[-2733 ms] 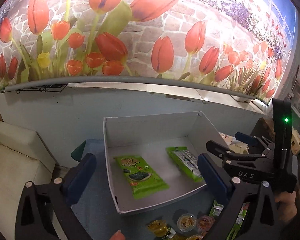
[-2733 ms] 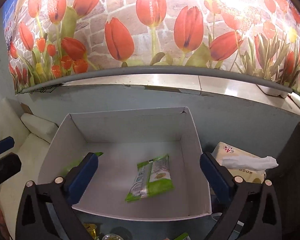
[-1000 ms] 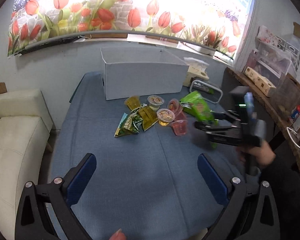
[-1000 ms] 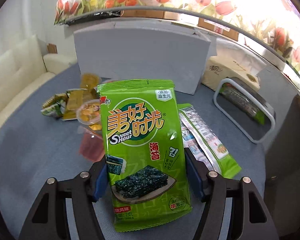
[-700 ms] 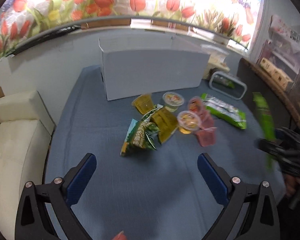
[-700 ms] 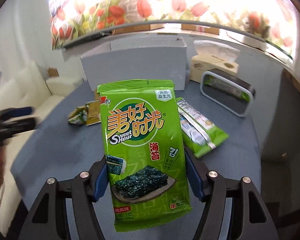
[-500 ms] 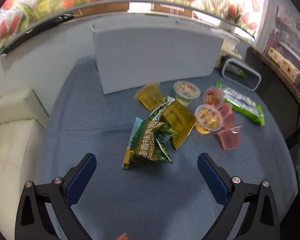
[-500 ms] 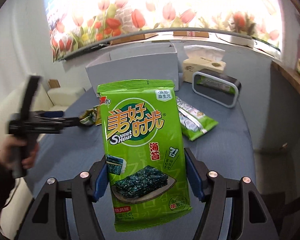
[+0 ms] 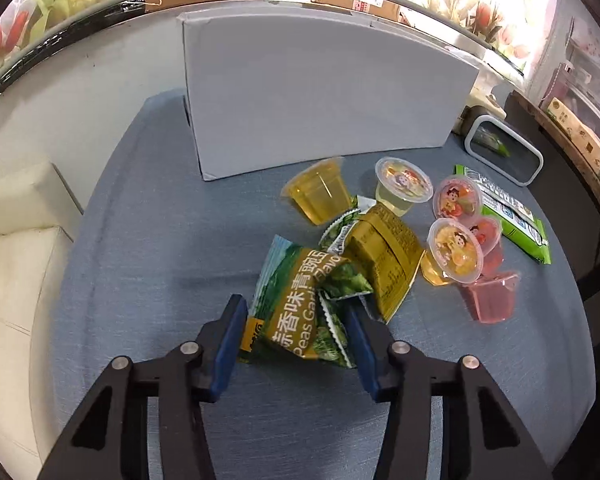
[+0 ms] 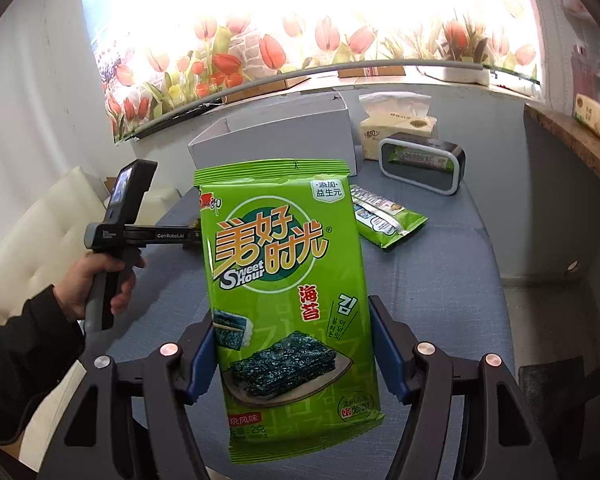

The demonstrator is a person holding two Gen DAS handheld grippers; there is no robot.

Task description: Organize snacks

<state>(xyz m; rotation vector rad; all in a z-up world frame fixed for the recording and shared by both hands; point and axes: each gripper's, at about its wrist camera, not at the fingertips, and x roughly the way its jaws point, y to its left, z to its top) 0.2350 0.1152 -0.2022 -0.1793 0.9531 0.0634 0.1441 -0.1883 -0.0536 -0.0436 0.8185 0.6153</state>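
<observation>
Our right gripper [image 10: 290,344] was closed on a green seaweed packet [image 10: 284,296], its blue pads pressing both long edges of the lower half so that the packet stood upright above the blue counter [image 10: 440,280]. We could read "Sweet Hour" on its front under large orange Chinese characters, with a red "海苔" and a Korean "김" beside a picture of seaweed sheets on a plate. Our left gripper [image 9: 294,344] had narrowed around a green pea snack bag [image 9: 296,304] lying on the counter [image 9: 140,240]; both pads touched the bag's sides, and we read "Peas" and "Garl" in white below Chinese lettering. A gold-brown pouch [image 9: 384,256] leaned against that bag, its print too small for us to read. Just beyond lay the jelly cups [image 9: 456,248], yellow, pale and pink, some with cartoon lids, and a long green packet [image 9: 512,216] lay flat to their right. The white box [image 9: 320,92] stood at the back of the counter, its interior hidden from the left view. In the right view our left hand [image 10: 96,284] gripped a handle marked "GenRobot.AI".
</observation>
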